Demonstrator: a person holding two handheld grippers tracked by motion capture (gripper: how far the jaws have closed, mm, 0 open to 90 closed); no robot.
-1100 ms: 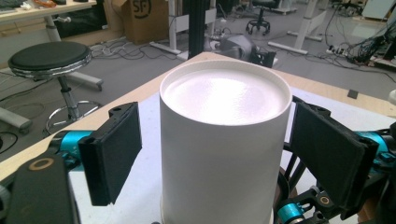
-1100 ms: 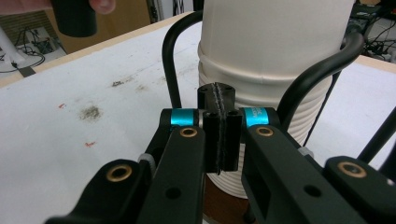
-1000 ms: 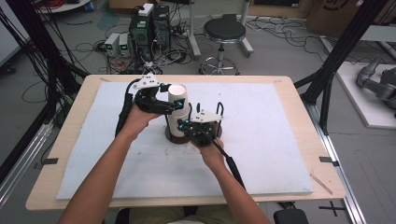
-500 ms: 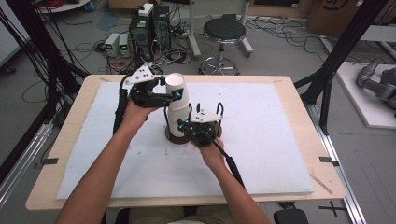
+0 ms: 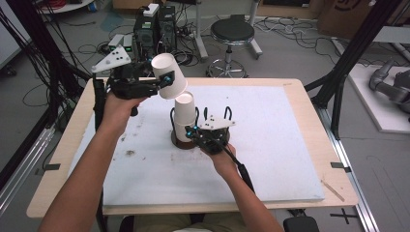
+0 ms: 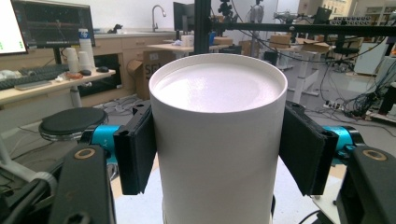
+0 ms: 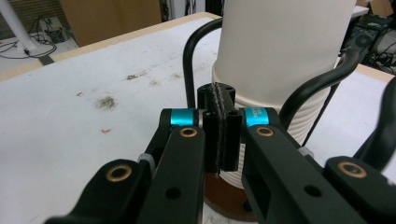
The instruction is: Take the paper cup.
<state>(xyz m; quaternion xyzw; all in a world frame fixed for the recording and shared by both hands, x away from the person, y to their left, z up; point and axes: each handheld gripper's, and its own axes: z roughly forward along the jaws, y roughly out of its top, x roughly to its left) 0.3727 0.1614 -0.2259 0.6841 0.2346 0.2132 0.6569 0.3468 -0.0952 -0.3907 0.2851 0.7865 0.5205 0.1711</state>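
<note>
A white paper cup [image 5: 170,67] hangs tilted above the table, and my left gripper [image 5: 163,81] is shut on it. Its jaws have just been closing, and both pads [image 6: 135,154] now press the sides of this cup [image 6: 217,140]. Below stands a stack of white cups [image 5: 183,116] in a holder [image 5: 176,140] with a dark round base and black wire loops. My right gripper [image 5: 196,131] rests low at the holder's near side. It is shut, pads pressed together [image 7: 219,126], right in front of the stack [image 7: 280,56] and the base [image 7: 229,196].
A white mat [image 5: 270,145] covers the wooden table [image 5: 309,87], with a few dirt marks left of the holder. Behind the far edge are a black stool [image 5: 233,31] and electronics boxes [image 5: 154,24]. Black frame posts stand at both sides.
My left gripper closed on the top cup, lifted it off the stack and carried it up and to the left, tilting it. The right gripper stayed at the holder.
</note>
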